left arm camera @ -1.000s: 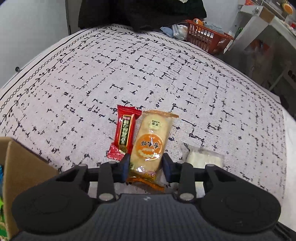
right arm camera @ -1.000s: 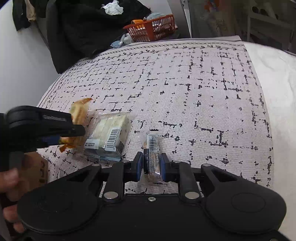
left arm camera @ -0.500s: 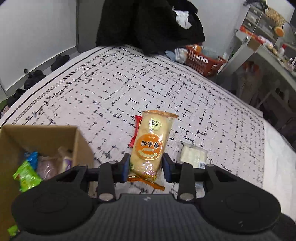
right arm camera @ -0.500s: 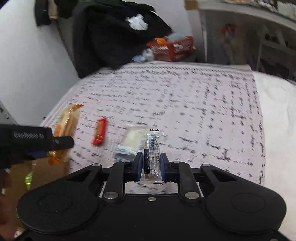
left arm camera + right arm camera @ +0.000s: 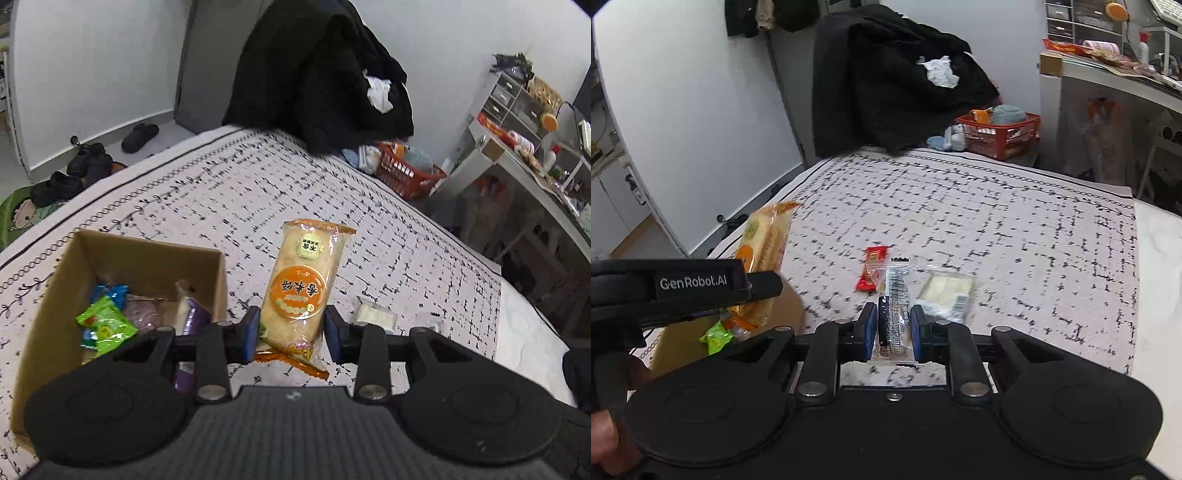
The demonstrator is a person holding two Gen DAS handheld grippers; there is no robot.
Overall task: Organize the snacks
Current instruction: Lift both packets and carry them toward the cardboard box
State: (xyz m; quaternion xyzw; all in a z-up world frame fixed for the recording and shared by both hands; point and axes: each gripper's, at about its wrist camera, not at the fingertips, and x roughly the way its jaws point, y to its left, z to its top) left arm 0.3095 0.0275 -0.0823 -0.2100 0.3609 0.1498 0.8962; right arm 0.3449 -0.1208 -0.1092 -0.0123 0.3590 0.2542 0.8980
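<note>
Carrying two snacks | our left gripper (image 5: 291,328) clamps the rice cracker pack (image 5: 299,291), long axis forward | cardboard box (image 5: 218,273) lies lower-left, nearest it | right gripper (image 5: 894,328) pinches the dark wafer sachet (image 5: 894,306).

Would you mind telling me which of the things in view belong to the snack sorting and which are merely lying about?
Part of the job:
- orange rice cracker packet, in the left gripper
- clear-wrapped dark snack bar, in the right gripper
- cardboard box
- red snack bar
- white wafer packet

Lying about:
- black clothing
- orange basket
- shoes
</note>
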